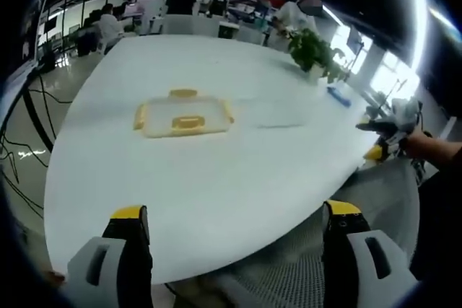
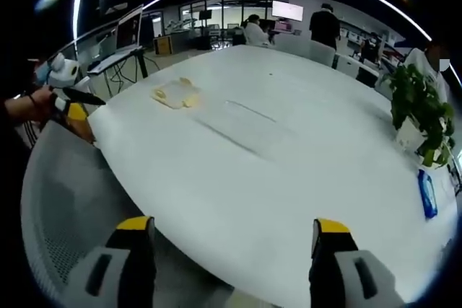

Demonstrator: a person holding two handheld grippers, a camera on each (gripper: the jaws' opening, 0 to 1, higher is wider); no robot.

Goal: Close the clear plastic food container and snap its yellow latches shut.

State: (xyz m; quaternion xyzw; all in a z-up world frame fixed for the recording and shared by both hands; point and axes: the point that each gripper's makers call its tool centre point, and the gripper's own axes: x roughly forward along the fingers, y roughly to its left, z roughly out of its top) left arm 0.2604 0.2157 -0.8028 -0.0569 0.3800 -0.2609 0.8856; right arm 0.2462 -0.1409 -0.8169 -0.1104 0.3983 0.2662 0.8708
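Both grippers hover off the white desk (image 1: 216,178), fingers released: left gripper (image 1: 234,225), right gripper (image 2: 234,236). The lidded clear container (image 1: 184,117) with yellow latches (image 1: 183,93) rests well apart.

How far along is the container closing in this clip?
Nothing looks done yet. The lid with yellow latches lies on the white table, apart from the clear container base beside it. Nothing is in hand: the left gripper and right gripper are both open and empty, back at the table's near edge. Still left: put the lid on the base and snap the latches.
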